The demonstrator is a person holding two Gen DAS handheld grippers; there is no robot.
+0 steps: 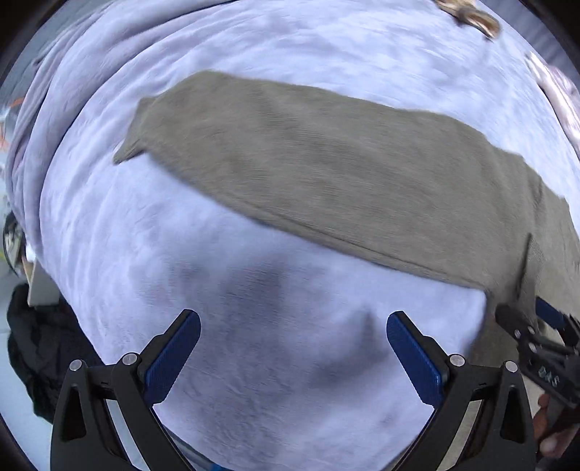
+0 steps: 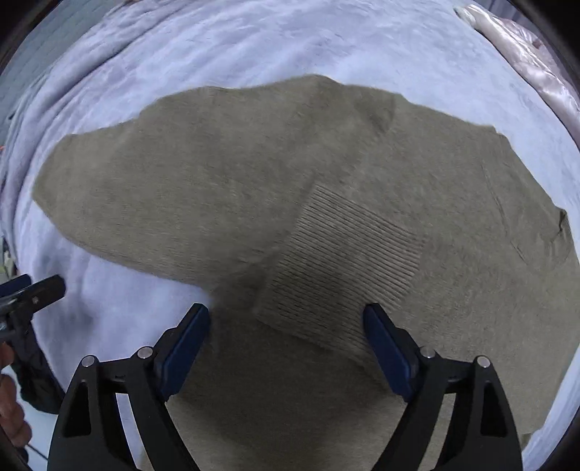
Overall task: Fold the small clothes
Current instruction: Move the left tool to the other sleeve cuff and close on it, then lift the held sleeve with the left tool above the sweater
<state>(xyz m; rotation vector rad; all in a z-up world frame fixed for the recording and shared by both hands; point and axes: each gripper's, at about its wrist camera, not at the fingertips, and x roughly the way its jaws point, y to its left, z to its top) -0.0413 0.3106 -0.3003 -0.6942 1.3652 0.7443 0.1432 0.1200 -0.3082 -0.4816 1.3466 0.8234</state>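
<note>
An olive-brown knit sweater [image 2: 224, 188] lies flat on a pale lavender blanket [image 2: 272, 40]. One sleeve is folded across the body, its ribbed cuff [image 2: 348, 261] just ahead of my right gripper [image 2: 286, 319], which hovers open over the cloth with nothing between its fingers. In the left wrist view the sweater [image 1: 326, 170] stretches as a long band across the middle. My left gripper [image 1: 293, 326] is open above bare blanket [image 1: 253, 308], short of the sweater's near edge. The right gripper [image 1: 536, 326] shows at the right edge there, and the left gripper [image 2: 32, 290] at the left edge of the right wrist view.
A pinkish satin cloth [image 2: 522, 54] lies at the far right of the blanket. A dark garment [image 1: 40, 347] hangs off the bed's left side. A hand [image 2: 11, 416] shows at the lower left. Patterned fabric [image 1: 471, 18] sits at the top right.
</note>
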